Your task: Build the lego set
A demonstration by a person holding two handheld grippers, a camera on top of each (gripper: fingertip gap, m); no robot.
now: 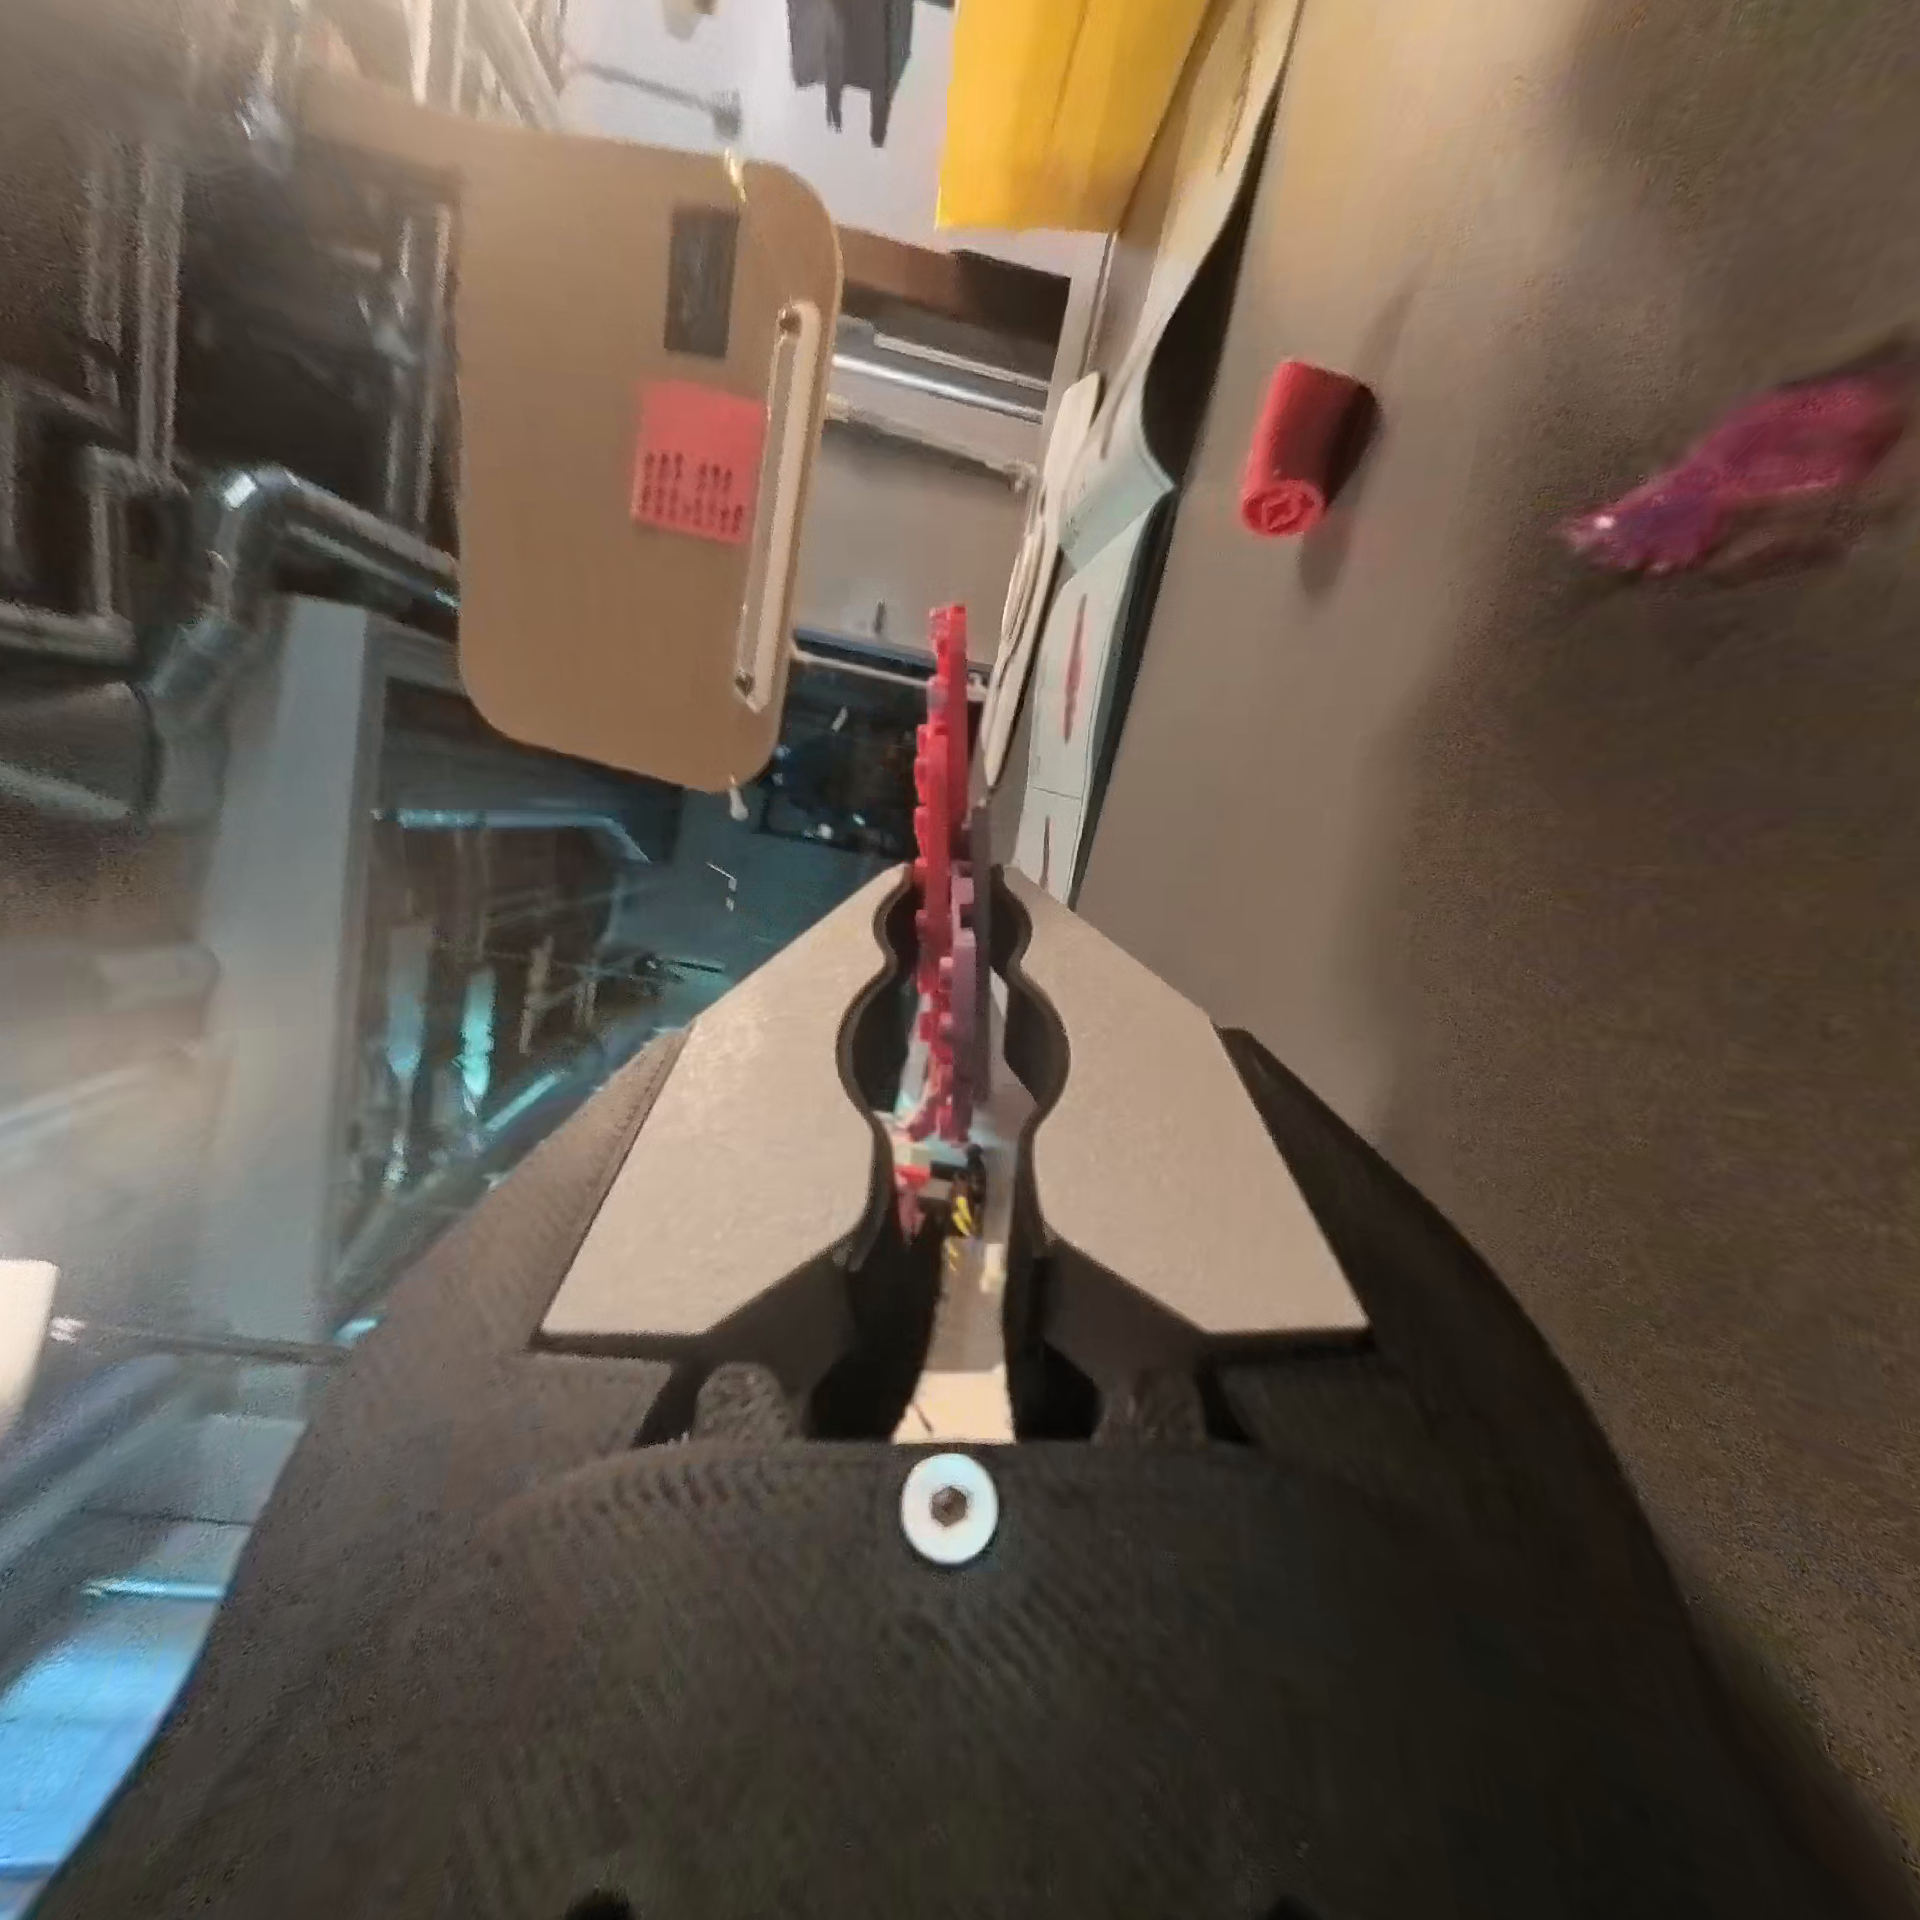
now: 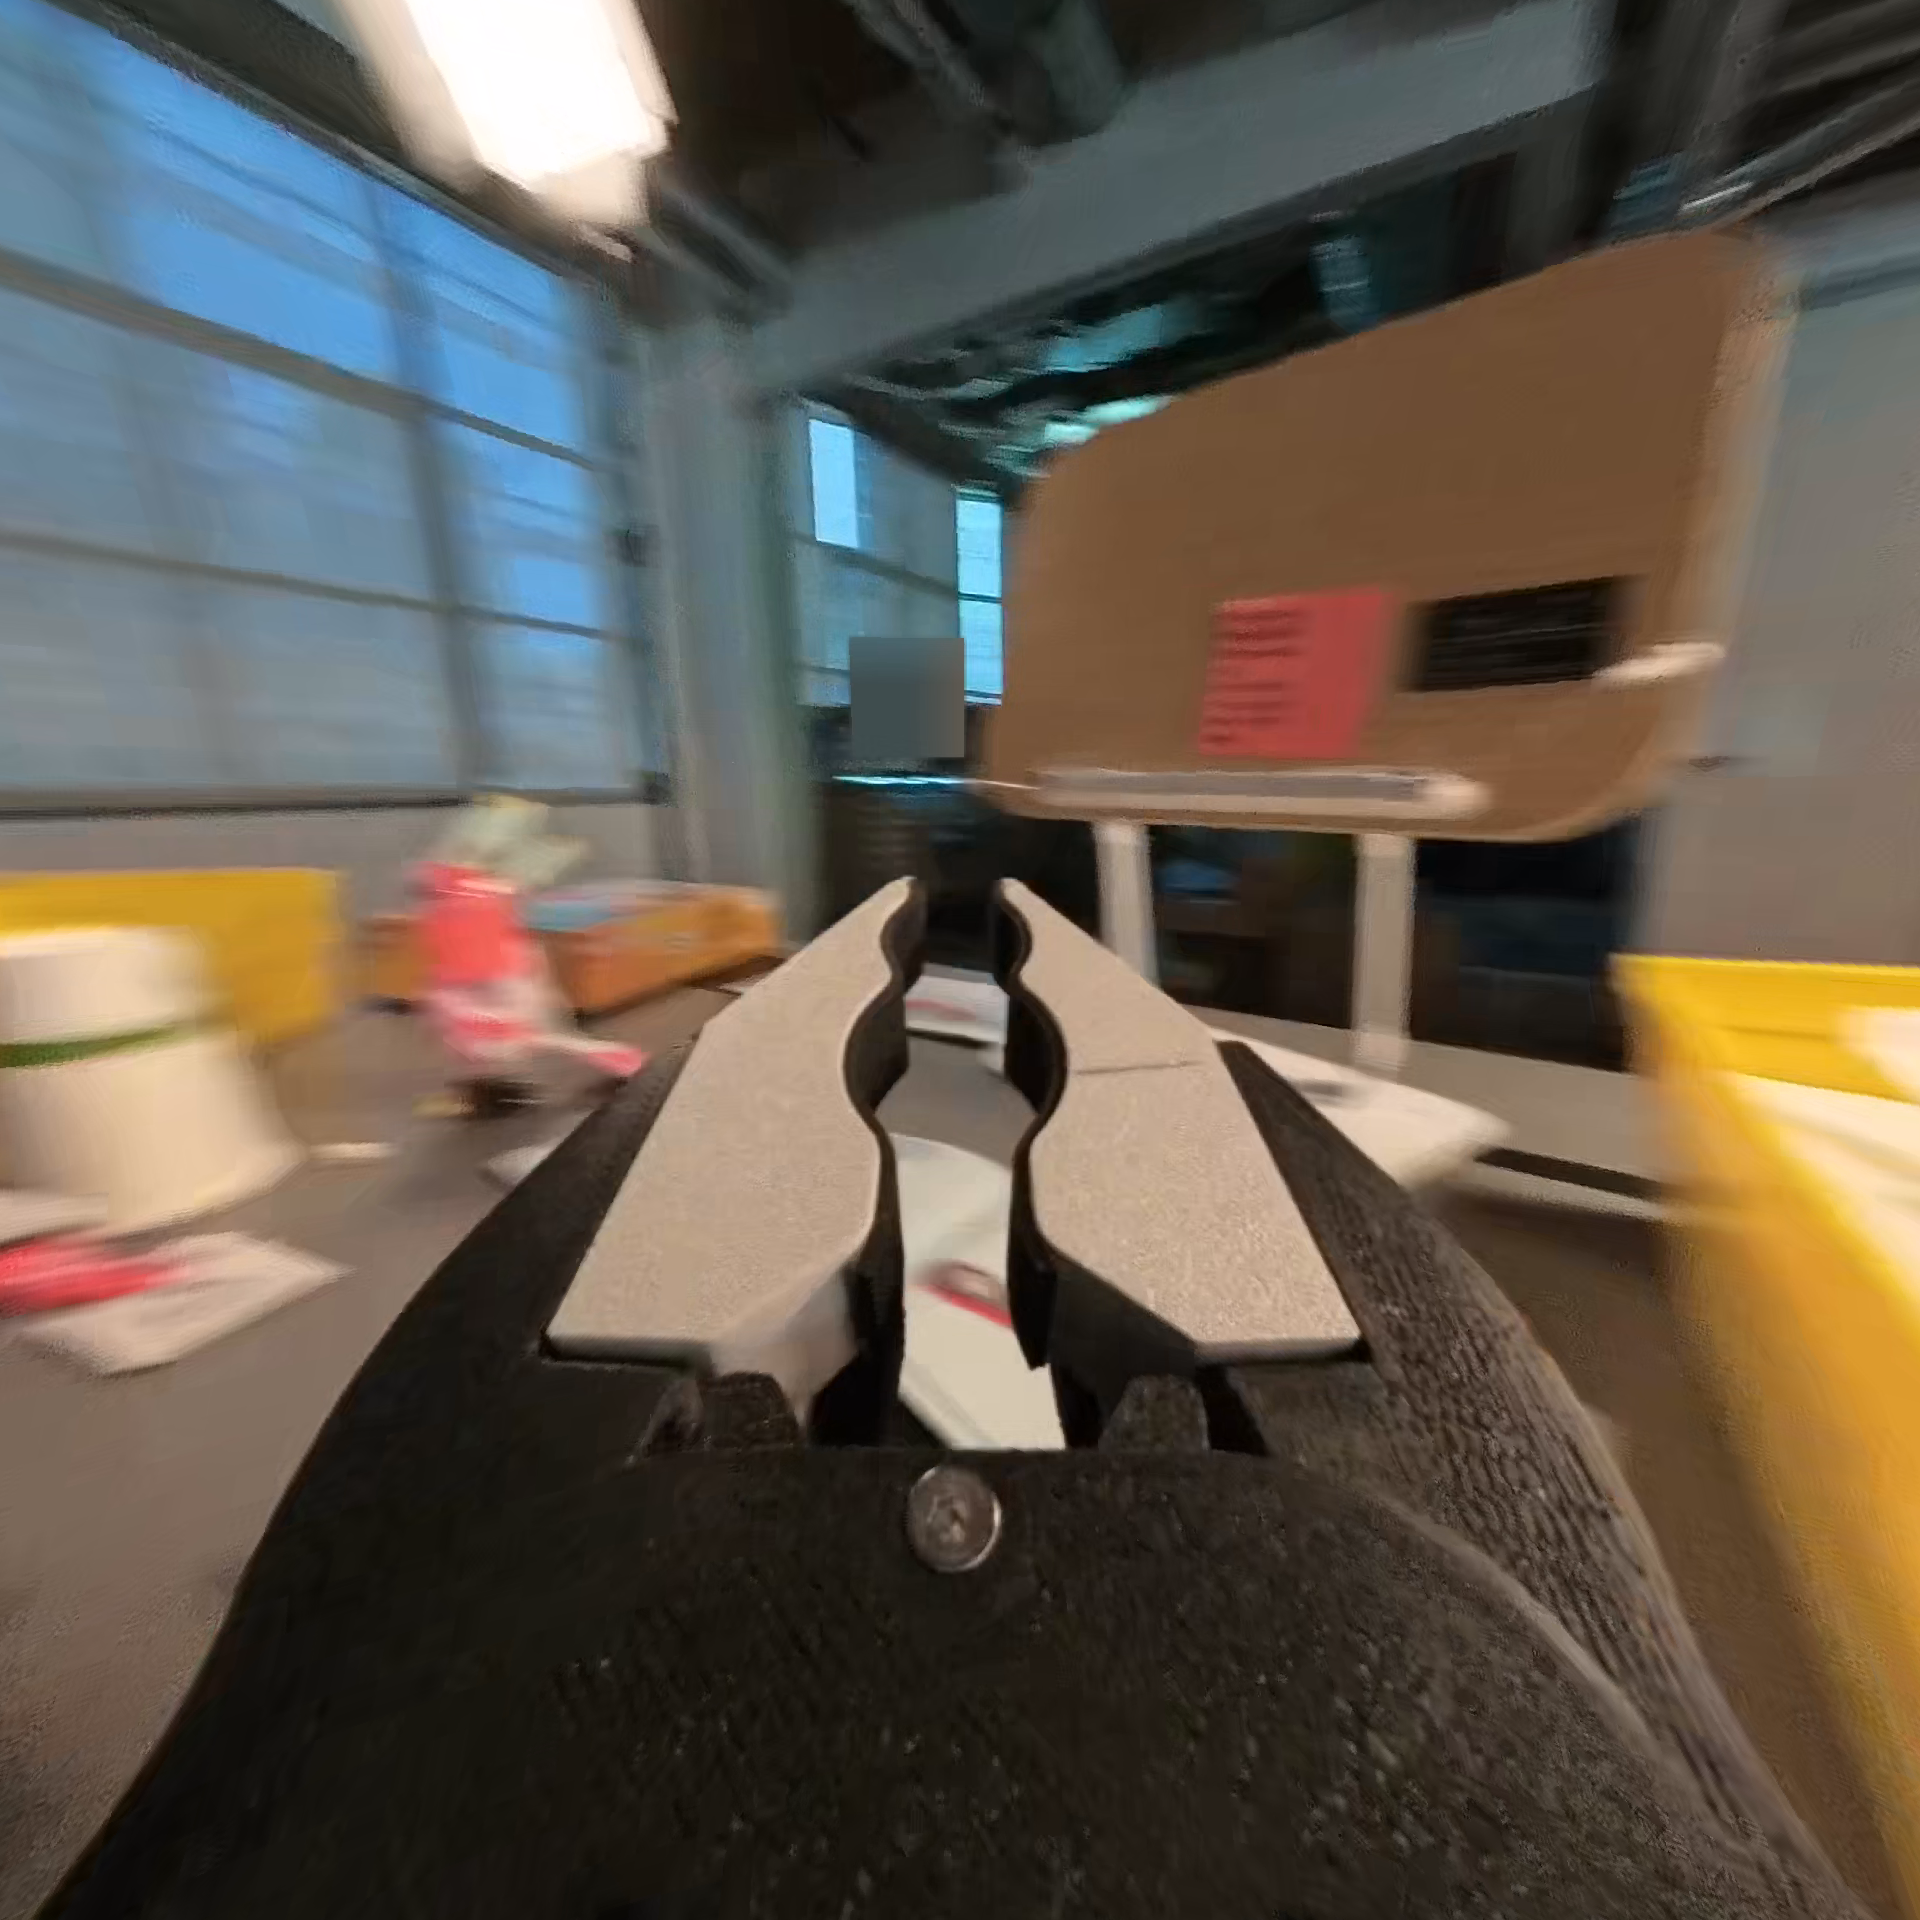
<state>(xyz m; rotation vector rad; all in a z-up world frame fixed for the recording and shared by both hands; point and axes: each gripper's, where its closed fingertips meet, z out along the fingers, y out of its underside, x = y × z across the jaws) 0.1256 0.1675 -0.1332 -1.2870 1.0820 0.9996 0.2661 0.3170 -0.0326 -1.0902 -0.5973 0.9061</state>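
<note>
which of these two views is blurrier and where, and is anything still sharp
Right wrist view: heavy motion smear across the windows, the ceiling light blown out, the yellow bin streaked; only its own open tongs stay crisp. Left wrist view: milder blur, worst on the purple object at right; the tongs and the red toothed piece they grip read clearly.

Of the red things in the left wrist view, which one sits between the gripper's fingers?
The flat red toothed piece, edge-on between the fingers; the red cylinder lies apart on the grey surface.
</note>
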